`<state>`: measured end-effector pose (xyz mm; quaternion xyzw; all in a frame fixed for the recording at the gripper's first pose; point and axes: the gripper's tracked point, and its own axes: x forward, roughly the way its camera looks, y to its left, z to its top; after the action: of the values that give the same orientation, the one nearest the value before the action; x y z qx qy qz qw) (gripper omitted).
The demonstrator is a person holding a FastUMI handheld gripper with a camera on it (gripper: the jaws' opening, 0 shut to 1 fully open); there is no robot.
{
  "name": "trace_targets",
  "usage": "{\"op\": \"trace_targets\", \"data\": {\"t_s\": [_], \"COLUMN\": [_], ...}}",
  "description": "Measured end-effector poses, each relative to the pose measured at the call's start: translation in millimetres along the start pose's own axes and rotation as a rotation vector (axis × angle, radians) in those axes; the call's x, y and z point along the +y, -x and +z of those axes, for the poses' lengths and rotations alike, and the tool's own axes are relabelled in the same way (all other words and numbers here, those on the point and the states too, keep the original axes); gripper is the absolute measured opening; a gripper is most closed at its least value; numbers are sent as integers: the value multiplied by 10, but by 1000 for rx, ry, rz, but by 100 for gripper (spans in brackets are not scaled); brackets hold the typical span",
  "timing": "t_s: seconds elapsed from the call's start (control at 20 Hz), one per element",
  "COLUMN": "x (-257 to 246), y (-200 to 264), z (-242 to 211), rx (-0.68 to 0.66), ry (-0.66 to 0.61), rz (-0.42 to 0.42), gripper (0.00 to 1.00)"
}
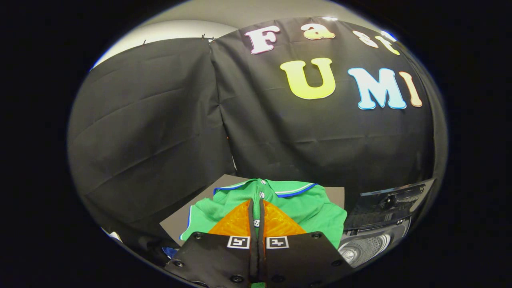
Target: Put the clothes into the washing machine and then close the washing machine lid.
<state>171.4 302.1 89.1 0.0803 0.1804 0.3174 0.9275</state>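
Note:
A green polo shirt [316,208] with a blue-and-white trimmed collar lies flat on a grey tabletop [224,186], collar toward the booth wall. My gripper [256,202] sits low over the shirt's button placket with its fingers [236,222] closed together. Only a thin slit remains between them, and a shirt button shows through it. I see no fabric bunched or lifted between the fingers. To the right of the shirt stands the washing machine [384,224], with its dark lid [392,200] raised and its metal drum [362,248] showing below.
Black cloth walls close off the booth just beyond the table. The table's right edge meets the washing machine. A bit of blue fabric [170,252] lies low on the left beside the gripper body.

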Motion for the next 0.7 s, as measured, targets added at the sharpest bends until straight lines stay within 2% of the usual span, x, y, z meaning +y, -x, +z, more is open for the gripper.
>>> {"op": "trace_targets", "data": {"t_s": [0.7], "x": [-735], "y": [420], "z": [19], "rx": [-27], "ry": [-25], "rz": [-48], "gripper": [1]}}
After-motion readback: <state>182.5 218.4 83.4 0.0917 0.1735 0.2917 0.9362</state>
